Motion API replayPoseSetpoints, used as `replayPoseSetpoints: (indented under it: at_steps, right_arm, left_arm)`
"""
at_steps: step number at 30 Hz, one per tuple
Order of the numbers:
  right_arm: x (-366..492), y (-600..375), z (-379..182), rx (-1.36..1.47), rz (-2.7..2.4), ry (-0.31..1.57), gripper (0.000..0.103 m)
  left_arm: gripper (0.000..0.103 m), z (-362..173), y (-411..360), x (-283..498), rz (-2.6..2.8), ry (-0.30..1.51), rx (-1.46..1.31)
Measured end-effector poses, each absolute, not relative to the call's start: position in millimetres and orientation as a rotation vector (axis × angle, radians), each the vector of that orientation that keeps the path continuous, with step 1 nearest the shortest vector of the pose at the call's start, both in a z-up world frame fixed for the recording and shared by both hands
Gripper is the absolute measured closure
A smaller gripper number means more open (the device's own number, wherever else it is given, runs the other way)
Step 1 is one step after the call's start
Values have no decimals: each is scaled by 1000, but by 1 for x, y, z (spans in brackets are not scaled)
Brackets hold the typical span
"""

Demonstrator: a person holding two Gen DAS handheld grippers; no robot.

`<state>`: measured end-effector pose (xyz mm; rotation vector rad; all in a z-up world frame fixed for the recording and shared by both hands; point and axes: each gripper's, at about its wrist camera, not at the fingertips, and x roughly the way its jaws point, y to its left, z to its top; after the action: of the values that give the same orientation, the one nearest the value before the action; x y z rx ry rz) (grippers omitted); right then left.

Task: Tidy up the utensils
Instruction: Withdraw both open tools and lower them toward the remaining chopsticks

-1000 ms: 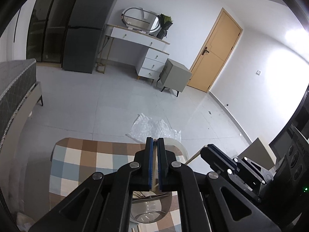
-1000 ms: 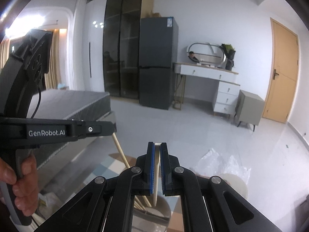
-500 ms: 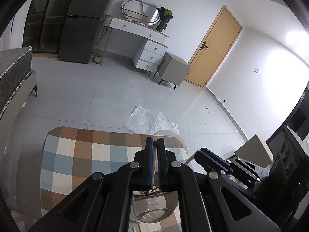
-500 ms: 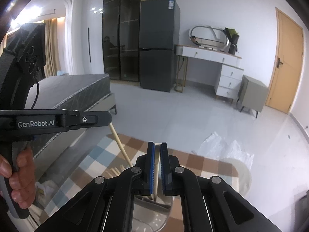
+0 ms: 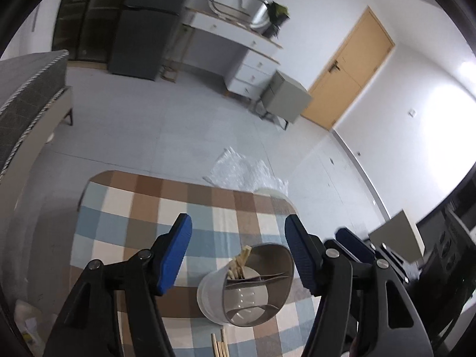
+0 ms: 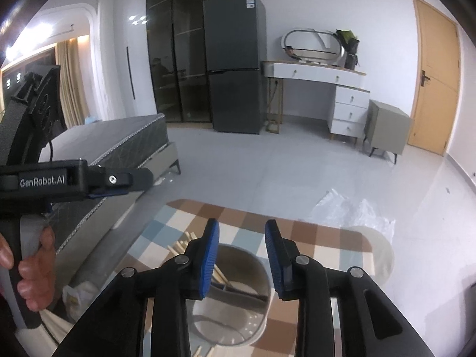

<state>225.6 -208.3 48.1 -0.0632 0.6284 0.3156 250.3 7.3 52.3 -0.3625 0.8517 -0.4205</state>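
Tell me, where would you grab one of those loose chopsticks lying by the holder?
Probably mid-shaft, from straight above. The loose chopsticks lie flat on the checked tablecloth beside the holder, so the left tool, now open, could straddle a thin stick across its width.

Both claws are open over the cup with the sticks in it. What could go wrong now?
1. The cup looks tilted in the left view, with chopsticks leaning at one edge; a bump from the left gripper or right gripper might tip it.
2. More loose chopsticks lie on the checked cloth beside the cup, and could get knocked off the table.
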Motion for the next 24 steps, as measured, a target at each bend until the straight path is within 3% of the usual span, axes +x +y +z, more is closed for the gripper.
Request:
replayPoseSetpoints:
  at_steps: [7,15,18,21,24]
  right_arm:
    - [193,-206,59,-87,311,602,47]
    - [162,-212,76,-34,281,564,36]
    - [151,-212,78,-16,277,555,26]
    - [140,-211,80,-6,282,549,26]
    - [129,-211,79,16,301,548,18]
  left_arm:
    - [34,65,11,225,-352,830,-313]
    - [25,73,15,195,-302,788,-250]
    - [20,76,15,181,-278,773,-224]
    - [19,74,16,170,-261,766,-218]
    - [19,72,14,157,-245,762,-192]
